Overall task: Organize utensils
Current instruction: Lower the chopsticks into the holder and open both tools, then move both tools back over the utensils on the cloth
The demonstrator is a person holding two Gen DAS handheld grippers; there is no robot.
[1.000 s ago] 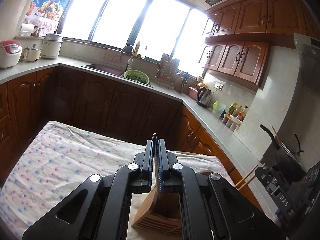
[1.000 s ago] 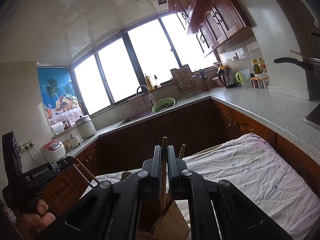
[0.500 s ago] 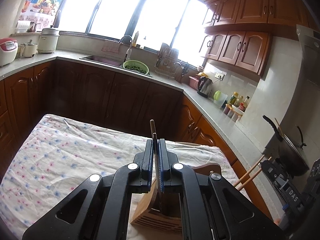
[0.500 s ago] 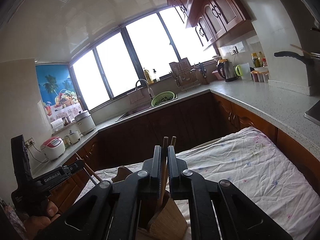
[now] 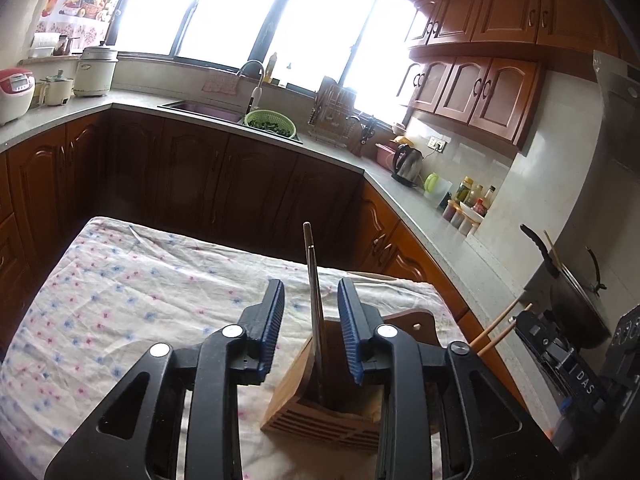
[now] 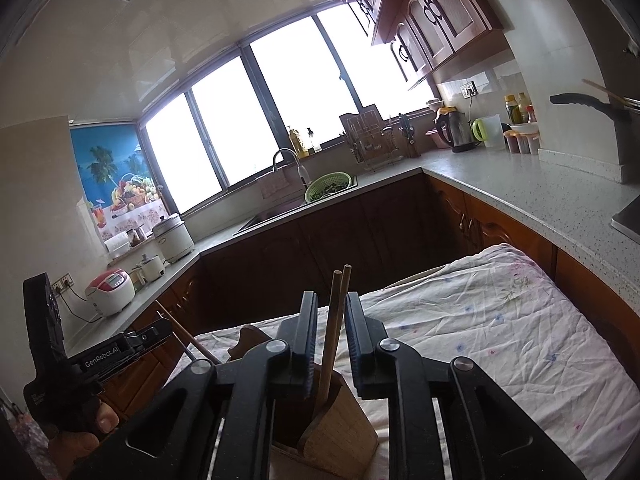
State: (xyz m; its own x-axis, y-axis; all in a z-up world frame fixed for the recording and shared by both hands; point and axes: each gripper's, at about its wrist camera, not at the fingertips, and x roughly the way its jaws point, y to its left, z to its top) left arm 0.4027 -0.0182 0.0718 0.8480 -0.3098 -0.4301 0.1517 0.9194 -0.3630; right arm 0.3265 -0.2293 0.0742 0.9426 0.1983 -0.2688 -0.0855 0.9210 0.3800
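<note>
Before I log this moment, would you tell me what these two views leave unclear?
- Left wrist view: the utensil standing in the wooden holder hides its working end inside.
- Right wrist view: the chopsticks have their lower ends sunk in the holder.
- Both views: the holder's base is covered by the gripper bodies.

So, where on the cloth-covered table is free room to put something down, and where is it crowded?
The floral cloth lies bare from the left gripper to its far and left edges. In the right wrist view it is bare right of the right gripper. It is crowded at the wooden utensil holder, where both open grippers flank the metal utensil and chopsticks.
</note>
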